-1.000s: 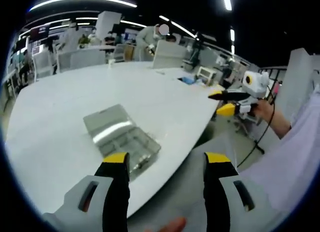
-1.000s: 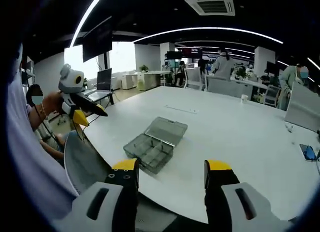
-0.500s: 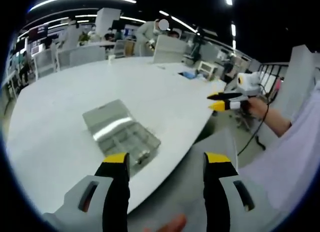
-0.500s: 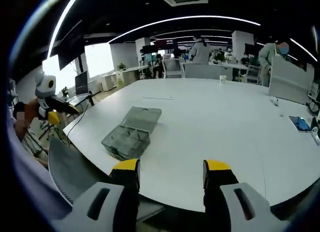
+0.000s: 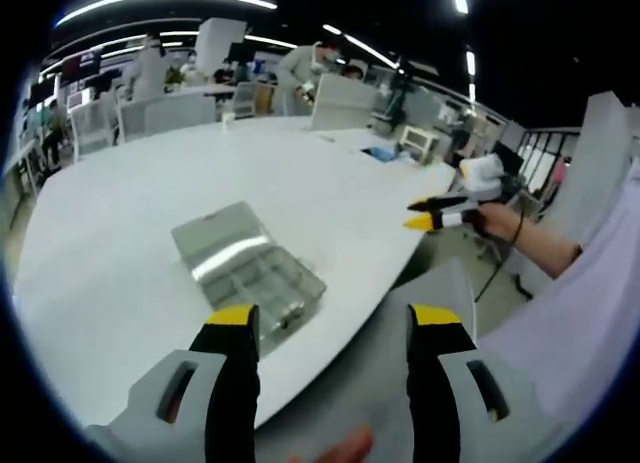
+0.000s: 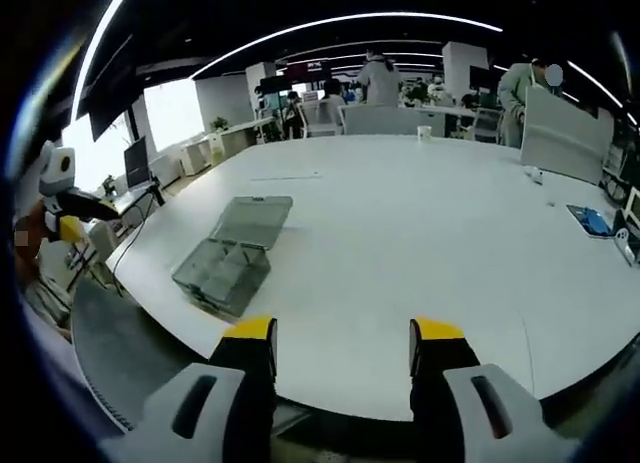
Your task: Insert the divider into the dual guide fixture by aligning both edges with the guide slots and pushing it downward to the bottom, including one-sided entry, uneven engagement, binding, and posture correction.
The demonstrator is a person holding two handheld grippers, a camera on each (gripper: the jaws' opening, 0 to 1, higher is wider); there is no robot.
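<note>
Both spread wide and empty: left gripper and right gripper, held over the near edge of the white table.

Ahead of the left gripper's jaws and a little to their left, on the tabletop near the edge, a clear compartment box with lid laid flat open; further off and to the left of the right gripper's jaws in the right gripper view. Beyond, an open-plan office with ceiling strip lights, desks, chairs, standing people. Box grey-transparent, partitioned into small cells; divider itself too small to make out.
</note>
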